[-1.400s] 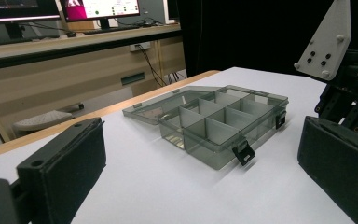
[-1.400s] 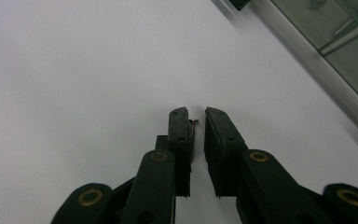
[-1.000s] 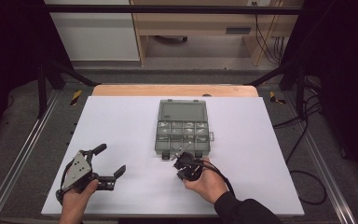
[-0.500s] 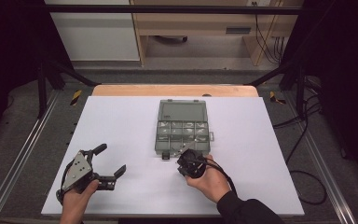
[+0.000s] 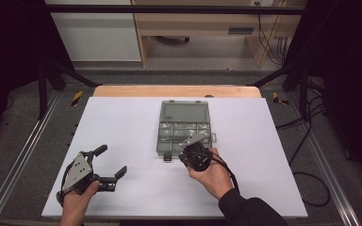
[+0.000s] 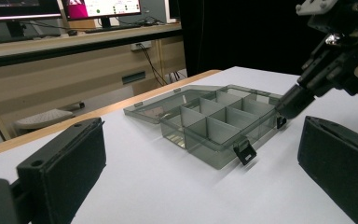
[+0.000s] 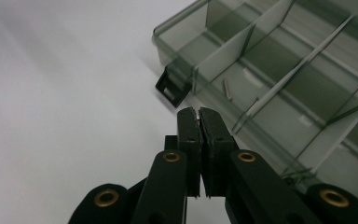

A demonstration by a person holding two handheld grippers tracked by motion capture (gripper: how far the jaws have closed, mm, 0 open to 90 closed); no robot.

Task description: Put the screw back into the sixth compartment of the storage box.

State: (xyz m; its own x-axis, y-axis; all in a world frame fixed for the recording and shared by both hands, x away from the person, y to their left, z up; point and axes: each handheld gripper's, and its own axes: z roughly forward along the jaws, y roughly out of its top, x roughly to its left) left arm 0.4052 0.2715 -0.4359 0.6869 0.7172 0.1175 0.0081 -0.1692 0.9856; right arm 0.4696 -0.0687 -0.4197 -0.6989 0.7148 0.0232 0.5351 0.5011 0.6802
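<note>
Over on the left, the left gripper (image 5: 107,162) rests low on the white table (image 5: 122,127) with its jaws spread wide and nothing between them, well apart from the work. Moving toward the middle, the compartment box (image 5: 185,128) lies open near the table's centre, its clear lid (image 5: 184,112) folded flat away from the person and its tray of thin dividers facing up; most cells look bare, though a couple of small pin-like bits seem to lie in one cell in the right gripper view. A black latch (image 7: 172,88) hangs loose at the near front edge. Just right of that, the right gripper (image 7: 199,116) is clenched tight on nothing, its tip poised at the box's near rim (image 6: 256,122). To my eye this box is light, stiff plastic, smooth and a bit slippery, so it would likely skate on the tabletop if nudged from one side. The walls are thin; I'd pinch the front rim or the lid's edge gently, not the dividers or the small latch.
</note>
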